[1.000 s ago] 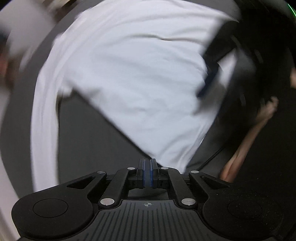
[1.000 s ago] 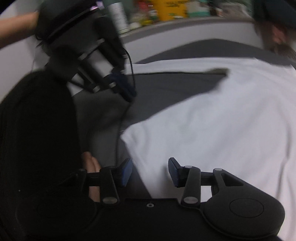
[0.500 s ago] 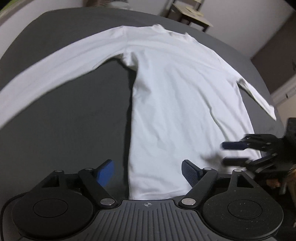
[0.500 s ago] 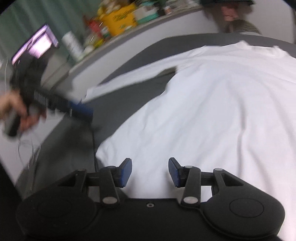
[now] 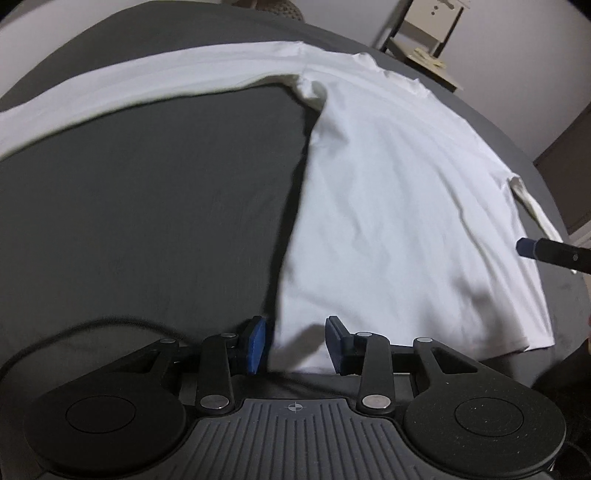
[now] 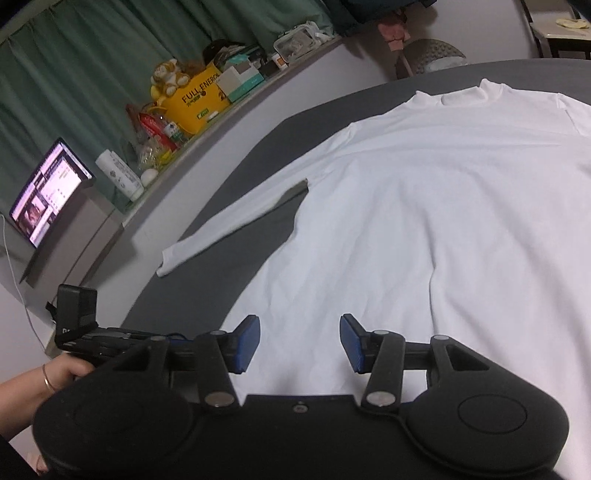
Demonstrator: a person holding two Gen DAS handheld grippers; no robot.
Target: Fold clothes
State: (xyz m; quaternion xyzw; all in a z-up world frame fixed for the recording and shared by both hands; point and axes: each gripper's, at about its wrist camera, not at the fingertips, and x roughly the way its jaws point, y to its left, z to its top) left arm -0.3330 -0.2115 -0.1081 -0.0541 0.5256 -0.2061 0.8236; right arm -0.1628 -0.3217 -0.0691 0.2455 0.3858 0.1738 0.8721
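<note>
A white long-sleeved shirt (image 5: 399, 206) lies flat on the dark grey sheet (image 5: 147, 206), collar far, sleeves spread out. My left gripper (image 5: 297, 345) is open at the near hem, with the hem's left corner lying between its blue pads. In the right wrist view the same shirt (image 6: 424, 221) fills the middle. My right gripper (image 6: 299, 343) is open just above the hem, nothing between its fingers. One finger of the right gripper (image 5: 546, 253) shows by the shirt's right side. A hand (image 6: 55, 373) holds the left gripper (image 6: 77, 325) at the left.
A ledge (image 6: 236, 110) along the bed carries a yellow box (image 6: 195, 99), a white bottle (image 6: 120, 177) and other clutter. A lit laptop screen (image 6: 46, 192) stands further left, before green curtains. A small wooden table (image 5: 428, 29) stands beyond the far edge.
The left gripper was shut a second ago, opened wide, and now stands narrower around the hem corner. Both cameras swung to face the shirt from its hem. The right gripper stayed open.
</note>
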